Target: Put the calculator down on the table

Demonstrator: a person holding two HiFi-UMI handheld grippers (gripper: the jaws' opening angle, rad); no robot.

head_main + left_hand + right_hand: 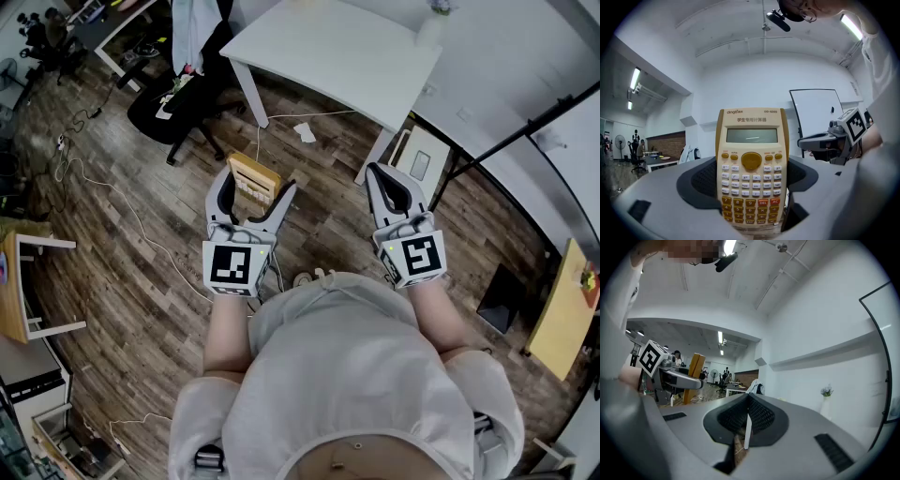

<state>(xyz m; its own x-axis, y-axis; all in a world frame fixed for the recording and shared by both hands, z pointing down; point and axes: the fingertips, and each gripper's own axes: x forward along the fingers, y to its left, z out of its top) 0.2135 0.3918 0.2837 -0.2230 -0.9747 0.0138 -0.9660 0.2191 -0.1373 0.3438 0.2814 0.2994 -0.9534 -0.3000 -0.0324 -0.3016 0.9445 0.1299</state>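
Tan calculator (751, 173) is clamped across its width by the left gripper (255, 187) at centre frame, while the right gripper (380, 178) is carried beside it, jaws together.

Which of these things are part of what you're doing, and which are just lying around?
Part of the job: calculator, gripped in the left tool; white table ahead.
Just lying about: office chair, floor cables, scrap of paper. The right tool is shut and empty.
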